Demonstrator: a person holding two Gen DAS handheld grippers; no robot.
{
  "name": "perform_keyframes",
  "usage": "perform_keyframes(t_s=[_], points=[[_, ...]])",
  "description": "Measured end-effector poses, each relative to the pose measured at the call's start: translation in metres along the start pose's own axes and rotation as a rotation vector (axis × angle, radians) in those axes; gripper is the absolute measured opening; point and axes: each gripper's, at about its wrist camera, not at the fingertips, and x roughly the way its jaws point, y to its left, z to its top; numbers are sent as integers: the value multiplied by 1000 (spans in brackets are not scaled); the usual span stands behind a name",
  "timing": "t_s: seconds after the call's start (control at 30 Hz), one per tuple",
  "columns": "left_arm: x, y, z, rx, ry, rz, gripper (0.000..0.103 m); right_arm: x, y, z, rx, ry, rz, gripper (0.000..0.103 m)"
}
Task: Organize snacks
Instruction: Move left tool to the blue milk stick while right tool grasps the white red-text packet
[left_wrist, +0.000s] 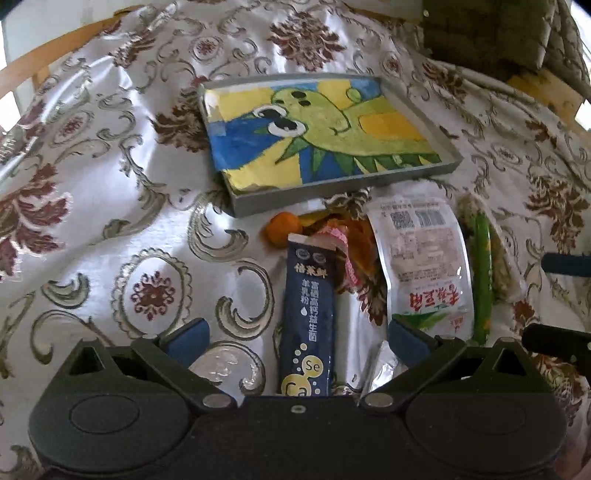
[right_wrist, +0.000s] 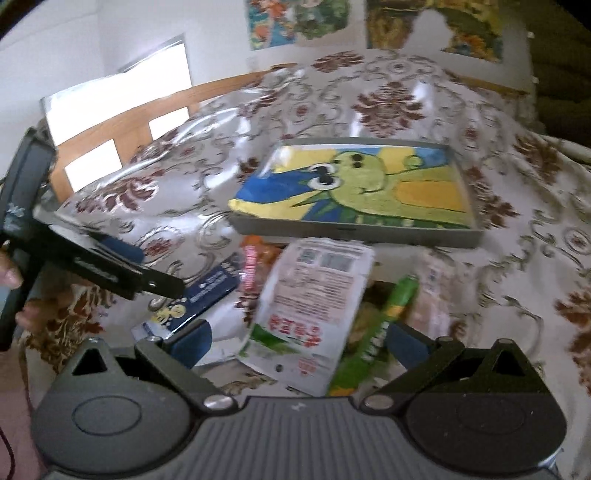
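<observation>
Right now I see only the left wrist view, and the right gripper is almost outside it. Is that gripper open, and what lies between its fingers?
Observer: It is open. The right gripper has the white pouch and the green stick packet lying between its fingers.
Operator: How does my left gripper look from that side?
Observer: The left gripper is tilted down over the dark blue sachet, with its fingers apart and not closed on it.
Operator: Is anything on the tray's far side?
Observer: The tray has only tablecloth behind it, as far as the right wrist view shows.
</observation>
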Motion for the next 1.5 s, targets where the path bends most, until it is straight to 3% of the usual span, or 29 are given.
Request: perform_keyframes(t_s=[0.23,0.43,0.53,0.6,0.9,1.07,1.23,1.33,1.4,1.43,1.5], points=[[21,6,6,25,40,-45,102,30,-2,1,-26,46,67,102],[41,22,11,4,94,-95,101,45,-11,4,-7,53,83,93],[44,28,13,-18,93,-114,97,51,-16,7,1,48,93,90],[43,29,14,-20,82,-125,88,56,-19,8,7,48,86,87],[45,24,12,8,84,-165,78,72,-30,7,72,51,92,79],[50,30,12,-50,119,-231,82,75,-39,10,133,25,122,75],[52,28,10,-54,118,-227,81,81,-47,7,150,37,91,75],[53,27,10,-34,123,-225,75,81,-44,8,148,37,110,68],[53,27,11,-41,127,-217,67,83,-41,8,140,39,118,53],[52,28,12,-48,128,-215,64,82,-40,9,139,39,117,50],[52,32,13,-71,134,-216,39,80,-41,10,157,30,122,39]])
